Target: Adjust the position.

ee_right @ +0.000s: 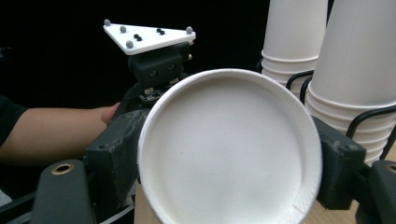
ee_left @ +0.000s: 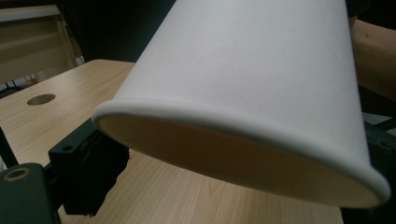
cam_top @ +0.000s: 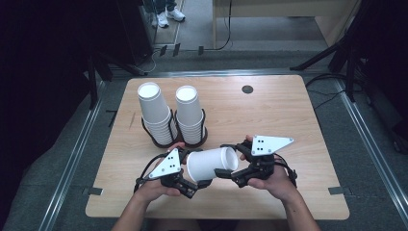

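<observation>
A white paper cup (cam_top: 212,163) lies on its side in the air above the tabletop (cam_top: 288,115), between both tools. The left tool (cam_top: 192,185) grips the cup near its bottom end. The right tool (cam_top: 226,172) has the cup between its jaws at the rim, pressing both sides. I think the cup is going from one tool to the other. Squeeze softly, or the thin cup may crush. Two tall cup stacks (cam_top: 171,115) in a black wire rack (cam_top: 202,130) stand just behind, so don't swing back.

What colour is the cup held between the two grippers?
Plain white, inside and out: the cup shows best in the right gripper view.
</observation>
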Demonstrator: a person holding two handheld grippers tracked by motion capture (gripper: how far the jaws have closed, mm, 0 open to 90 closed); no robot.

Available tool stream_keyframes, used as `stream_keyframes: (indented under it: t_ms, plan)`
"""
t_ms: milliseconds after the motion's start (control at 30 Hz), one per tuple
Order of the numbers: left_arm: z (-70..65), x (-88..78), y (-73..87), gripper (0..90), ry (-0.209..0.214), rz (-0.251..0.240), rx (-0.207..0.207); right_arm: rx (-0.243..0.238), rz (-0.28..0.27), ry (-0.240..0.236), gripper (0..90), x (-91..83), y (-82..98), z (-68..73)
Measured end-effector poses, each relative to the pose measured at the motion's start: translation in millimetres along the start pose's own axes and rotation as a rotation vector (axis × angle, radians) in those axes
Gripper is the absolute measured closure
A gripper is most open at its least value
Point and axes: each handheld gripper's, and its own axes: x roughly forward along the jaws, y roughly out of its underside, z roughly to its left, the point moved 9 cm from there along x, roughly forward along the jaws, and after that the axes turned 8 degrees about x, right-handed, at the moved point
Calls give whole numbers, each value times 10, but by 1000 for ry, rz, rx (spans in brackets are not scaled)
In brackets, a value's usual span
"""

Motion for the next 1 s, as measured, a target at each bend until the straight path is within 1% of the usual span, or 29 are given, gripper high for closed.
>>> stream_keyframes:
  t_ms: [100, 167, 267, 333, 567, 667, 900, 1000]
  plan:
    - [-13, 1, 5, 62, 6, -1, 9, 3, 4, -6, 216, -5, 20, -1]
    - [-18, 1, 4, 65, 9, -4, 12, -6, 14, -4, 207, 0, 33, 4]
    - [-17, -2, -2, 71, 6, -10, 16, -3, 12, -5, 173, 11, 30, 8]
    - [-17, -6, -6, 77, 4, -14, 16, 1, 13, 0, 135, 17, 31, 3]
    - [-14, -3, 6, 82, 1, -11, 20, 7, 4, 3, 113, 15, 22, 2]
    - [-13, 0, 11, 83, 0, -7, 22, 9, 0, 12, 104, 5, 16, -7]
    - [-12, 0, 34, 90, 4, 8, 22, -4, -11, 18, 91, -16, -2, -5]
    - [-13, -4, 47, 93, 9, 23, 21, -6, -12, 27, 88, -25, -6, -15]
